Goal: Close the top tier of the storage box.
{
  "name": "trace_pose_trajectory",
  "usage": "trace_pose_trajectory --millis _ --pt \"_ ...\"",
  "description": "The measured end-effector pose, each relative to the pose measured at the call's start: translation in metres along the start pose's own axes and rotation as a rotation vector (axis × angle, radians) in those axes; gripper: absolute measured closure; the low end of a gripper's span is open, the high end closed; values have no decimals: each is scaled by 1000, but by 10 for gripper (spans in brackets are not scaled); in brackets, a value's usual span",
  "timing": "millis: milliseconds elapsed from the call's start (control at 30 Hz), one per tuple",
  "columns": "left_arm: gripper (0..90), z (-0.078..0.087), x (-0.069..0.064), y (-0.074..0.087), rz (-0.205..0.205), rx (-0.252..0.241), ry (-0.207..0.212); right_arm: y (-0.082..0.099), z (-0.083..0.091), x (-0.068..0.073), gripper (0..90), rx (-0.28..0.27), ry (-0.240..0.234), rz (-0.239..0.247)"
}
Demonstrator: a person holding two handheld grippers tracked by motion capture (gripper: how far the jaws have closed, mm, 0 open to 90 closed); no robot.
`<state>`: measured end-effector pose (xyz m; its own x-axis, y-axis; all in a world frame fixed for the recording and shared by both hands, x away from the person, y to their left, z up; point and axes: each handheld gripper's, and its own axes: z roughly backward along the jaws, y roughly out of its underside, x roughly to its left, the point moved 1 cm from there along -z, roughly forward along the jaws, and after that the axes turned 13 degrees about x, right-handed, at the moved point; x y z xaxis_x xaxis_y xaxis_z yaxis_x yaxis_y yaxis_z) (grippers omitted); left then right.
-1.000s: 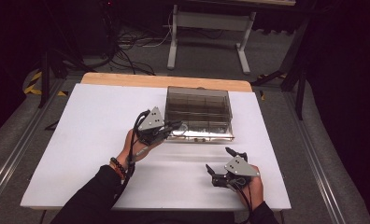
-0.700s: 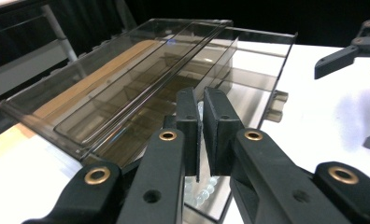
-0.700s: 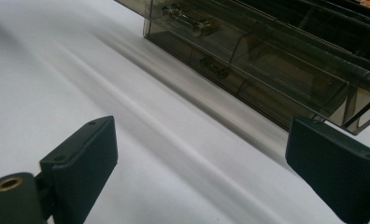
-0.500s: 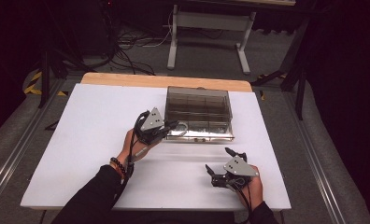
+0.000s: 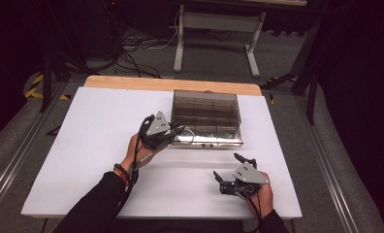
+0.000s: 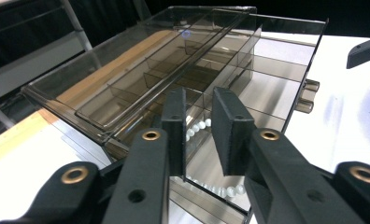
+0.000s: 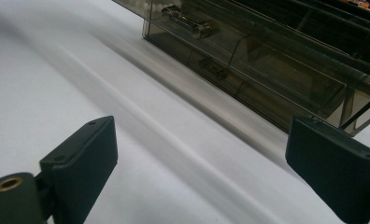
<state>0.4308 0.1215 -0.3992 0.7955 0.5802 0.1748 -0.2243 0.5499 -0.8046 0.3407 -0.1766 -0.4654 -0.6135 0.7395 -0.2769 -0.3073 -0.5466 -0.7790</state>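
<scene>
A smoky clear compartment box stands at the table's far middle with its lid raised. A string of white beads lies in a front compartment. My left gripper is at the box's front left corner. Its jaws have just been opening and now stand a little apart astride a thin box wall, with no pad pressing on it. The beads lie beyond the pads, untouched. My right gripper rests near the table's front right, open wide with nothing between its pads, pointing toward the box front.
The white table top spreads wide to the left and in front of the box. A wooden strip runs along its far edge. The box's front carries small latches. Beyond the table are a desk frame and floor cables.
In the high view both hands keep their places; the left gripper stays at the box's front left corner and the right one stays still.
</scene>
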Motion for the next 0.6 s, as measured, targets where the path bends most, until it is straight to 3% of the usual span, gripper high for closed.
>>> trace_pose_trajectory --millis 600 --pt "637 13 0 4 -49 -7 -30 0 1 0 100 -17 -11 -18"
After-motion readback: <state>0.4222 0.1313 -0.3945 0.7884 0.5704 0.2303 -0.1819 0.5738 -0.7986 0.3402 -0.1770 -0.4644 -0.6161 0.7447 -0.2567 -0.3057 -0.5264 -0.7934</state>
